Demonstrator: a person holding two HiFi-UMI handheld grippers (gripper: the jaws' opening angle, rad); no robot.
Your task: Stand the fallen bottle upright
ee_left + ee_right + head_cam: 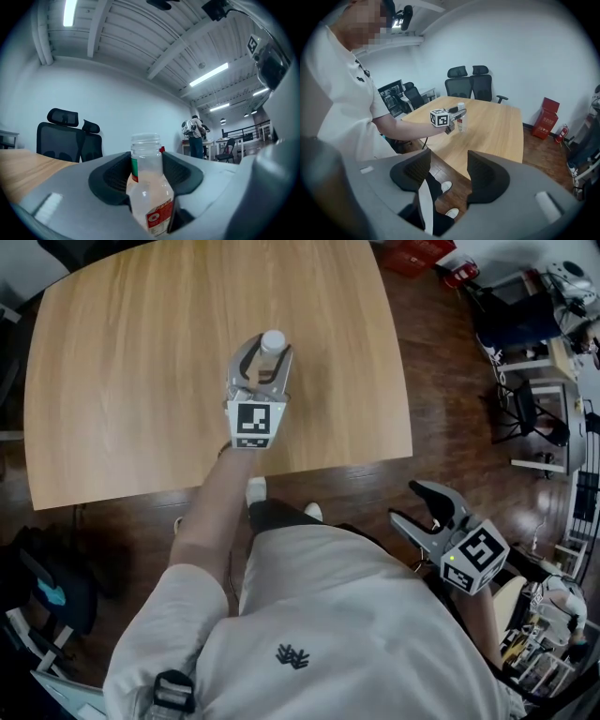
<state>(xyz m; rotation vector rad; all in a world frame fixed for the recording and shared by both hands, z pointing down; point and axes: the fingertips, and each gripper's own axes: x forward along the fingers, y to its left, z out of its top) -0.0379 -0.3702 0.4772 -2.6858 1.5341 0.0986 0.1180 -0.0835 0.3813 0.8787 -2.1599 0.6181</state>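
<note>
Left gripper is out over the pale wood-grain bench. Its dark padded fingers are clamped on a clear plastic bottle w/ pale cap and red label, one finger each side, at approx the shoulder of the bottle. The bottle is upright, cap up, roughly mid-bench and nearer the person's edge than the far one. From the right gripper view its base sits at bench level, but can't tell if it actually touches the top.

Right gripper is held well apart from the bench, off to the person's right, over the dark wood floor. Its fingers are apart w/ nothing between them; thru the gap only the floor, the person's dark trouser leg and white shoes show.

Two black office chairs stand at the far end of the bench, and a red box sits on the floor by the wall, right of the bench. The person wears a white short-sleeved shirt; the bare left forearm reaches out over the bench edge.
</note>
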